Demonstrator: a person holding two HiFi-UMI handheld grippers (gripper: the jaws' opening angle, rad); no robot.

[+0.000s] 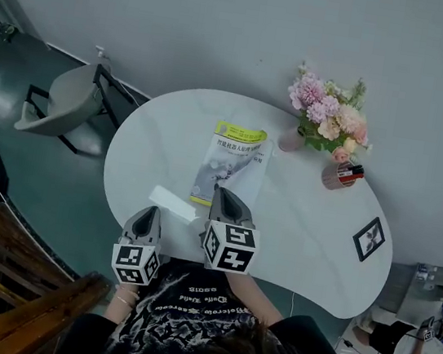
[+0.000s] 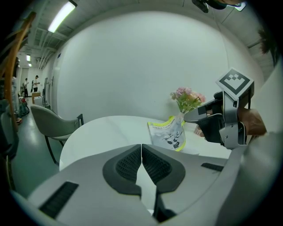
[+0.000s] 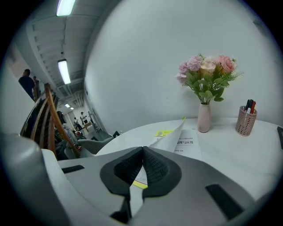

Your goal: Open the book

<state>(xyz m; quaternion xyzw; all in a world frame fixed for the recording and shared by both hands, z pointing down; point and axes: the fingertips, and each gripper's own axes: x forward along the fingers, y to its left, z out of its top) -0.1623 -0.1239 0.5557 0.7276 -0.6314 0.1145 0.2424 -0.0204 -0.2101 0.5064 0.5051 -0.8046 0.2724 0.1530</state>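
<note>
A book (image 1: pixel 232 161) with a yellow-edged cover lies in the middle of the white table (image 1: pixel 302 242). My right gripper (image 1: pixel 224 192) is at the book's near edge, shut on the cover (image 3: pixel 170 137), which stands lifted off the first page (image 3: pixel 190 143). In the left gripper view the raised cover (image 2: pixel 168 134) faces me, with the right gripper (image 2: pixel 189 116) beside it. My left gripper (image 1: pixel 150 211) hovers over the table's near left part, apart from the book. Its jaws (image 2: pixel 141 148) are shut with nothing between them.
A vase of pink flowers (image 1: pixel 291 139) and a pen cup (image 1: pixel 340 175) stand behind the book on the right. A framed card (image 1: pixel 369 239) lies near the right edge. A white slip (image 1: pixel 172 203) lies by my left gripper. A grey chair (image 1: pixel 68 100) stands at the left.
</note>
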